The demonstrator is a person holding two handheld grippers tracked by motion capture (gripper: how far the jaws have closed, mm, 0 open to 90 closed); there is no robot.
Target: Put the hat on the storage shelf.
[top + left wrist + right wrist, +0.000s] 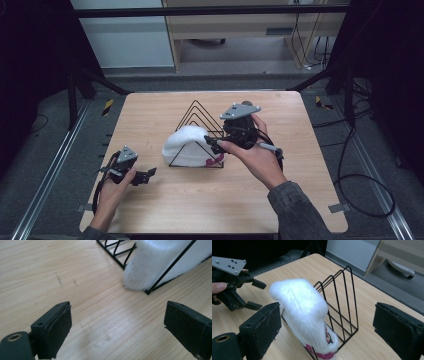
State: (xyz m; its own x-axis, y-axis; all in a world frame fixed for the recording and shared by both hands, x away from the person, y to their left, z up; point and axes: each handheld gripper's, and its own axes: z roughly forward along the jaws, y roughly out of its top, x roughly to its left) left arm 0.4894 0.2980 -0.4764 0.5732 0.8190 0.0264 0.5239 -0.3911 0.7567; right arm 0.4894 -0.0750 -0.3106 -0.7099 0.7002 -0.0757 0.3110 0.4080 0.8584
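Your left gripper (148, 174) sits low over the pale wooden table (165, 200), jaws spread wide with only bare wood between them. Your right gripper (212, 143) is also wide open, close beside the fluffy white slipper with pink trim (305, 312), which stands propped in the front slot of the black wire triangular rack (342, 302) at mid-table. Whether a jaw touches the fluff is hard to tell.
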